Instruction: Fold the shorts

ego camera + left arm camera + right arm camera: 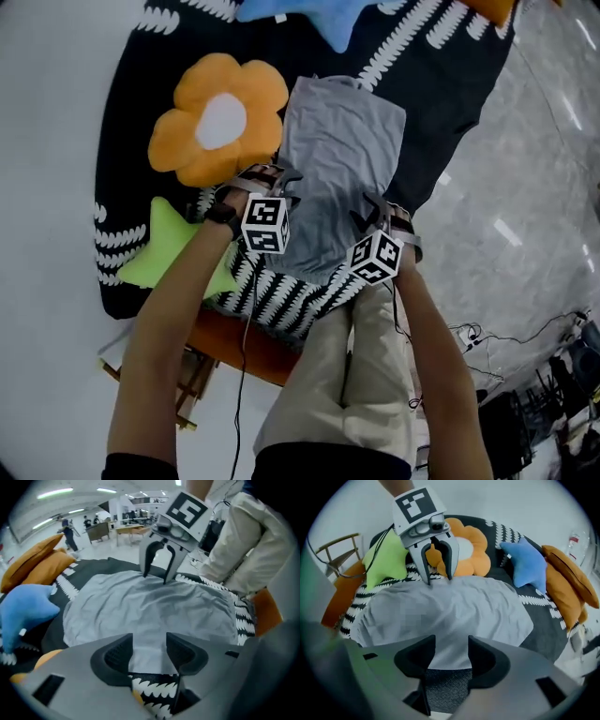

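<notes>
The grey shorts (342, 159) lie spread flat, lightly wrinkled, on the black patterned blanket (441, 84). They run from its middle toward the edge nearest the person. They look like thin, light, limp cloth. It would likely sag and crumple from any pinch rather than keep its shape, and a single layer could slide out of a shallow bite. The soundest hold is probably on the hem or a corner, both sides taken together so the fold stays square. The left gripper (149, 651) points down at the side of the shorts nearest the orange flower cushion (220, 117). Its jaws stand partly apart with the cloth's edge lying slack between them, not pinched. The right gripper (451, 656) faces it from the opposite side, toward the blanket's right edge. It is likewise partly spread over the hem and grips nothing. A green star cushion (169, 248) sits by the blanket's near left edge, and a blue star cushion (525, 564) lies at the far edge.
</notes>
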Tool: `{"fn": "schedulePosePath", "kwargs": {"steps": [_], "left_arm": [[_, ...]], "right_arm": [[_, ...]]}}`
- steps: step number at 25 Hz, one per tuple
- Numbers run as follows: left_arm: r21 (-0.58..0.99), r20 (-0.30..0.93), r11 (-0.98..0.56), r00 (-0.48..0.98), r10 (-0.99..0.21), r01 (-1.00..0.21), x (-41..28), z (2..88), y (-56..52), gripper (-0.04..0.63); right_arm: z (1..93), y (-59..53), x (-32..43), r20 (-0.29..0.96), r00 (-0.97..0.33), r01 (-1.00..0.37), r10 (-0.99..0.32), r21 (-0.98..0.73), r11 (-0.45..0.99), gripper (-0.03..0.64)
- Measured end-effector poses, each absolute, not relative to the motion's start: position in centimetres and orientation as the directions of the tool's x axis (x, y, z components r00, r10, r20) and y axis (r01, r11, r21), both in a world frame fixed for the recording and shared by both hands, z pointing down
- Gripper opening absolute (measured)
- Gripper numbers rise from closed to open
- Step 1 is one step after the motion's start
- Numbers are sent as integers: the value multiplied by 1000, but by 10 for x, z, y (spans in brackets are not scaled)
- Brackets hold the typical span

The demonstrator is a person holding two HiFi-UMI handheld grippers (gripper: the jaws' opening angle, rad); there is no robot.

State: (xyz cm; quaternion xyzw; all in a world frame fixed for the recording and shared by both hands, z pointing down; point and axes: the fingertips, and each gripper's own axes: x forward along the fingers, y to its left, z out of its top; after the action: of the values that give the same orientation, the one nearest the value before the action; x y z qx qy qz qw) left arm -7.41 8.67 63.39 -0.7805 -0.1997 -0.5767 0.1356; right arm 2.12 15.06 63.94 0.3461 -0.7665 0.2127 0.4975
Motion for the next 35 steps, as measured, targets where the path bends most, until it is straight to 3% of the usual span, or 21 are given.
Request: {"fn": "schedulePosePath", "kwargs": {"steps": [4,12,15,17,18,19,20,21,24,28,35], "left_arm": [[24,980,-788,142,140,615,-97,670,80,319],[73,972,-794,135,192,603,-91,685,80,324],[78,971,-793,134,198,604,-93,693,96,277],[74,973,-789,128,190,610,-94,696,103,186],[64,976,-794,128,176,604,-96,695,104,83],[49,979,-807,132,156,588,-98,693,104,40],[33,981,-824,139,135,566,-100,691,104,37],[13,982,-839,150,112,544,-100,687,104,36],[-63,980,-859,192,42,509,-100,665,103,29],[-85,971,-892,238,26,445,-106,610,104,25],[-138,916,-959,399,-28,249,-79,507,72,25]], "right_arm": [[665,146,16,927,-283,-632,-245,12,775,305],[678,149,25,904,-352,-664,-242,-59,745,307],[691,163,24,931,-320,-662,-178,-85,745,282],[695,167,23,946,-295,-662,-134,-101,743,251],[695,169,20,953,-280,-659,-115,-104,745,194],[694,171,17,959,-262,-656,-106,-97,749,108],[692,172,14,964,-243,-658,-107,-83,748,52],[689,173,13,967,-227,-670,-113,-71,739,44],[670,175,18,967,-223,-713,-124,-75,697,38],[617,177,25,949,-269,-659,-164,-57,750,34],[504,145,64,887,-315,-624,-337,74,778,34]]}}
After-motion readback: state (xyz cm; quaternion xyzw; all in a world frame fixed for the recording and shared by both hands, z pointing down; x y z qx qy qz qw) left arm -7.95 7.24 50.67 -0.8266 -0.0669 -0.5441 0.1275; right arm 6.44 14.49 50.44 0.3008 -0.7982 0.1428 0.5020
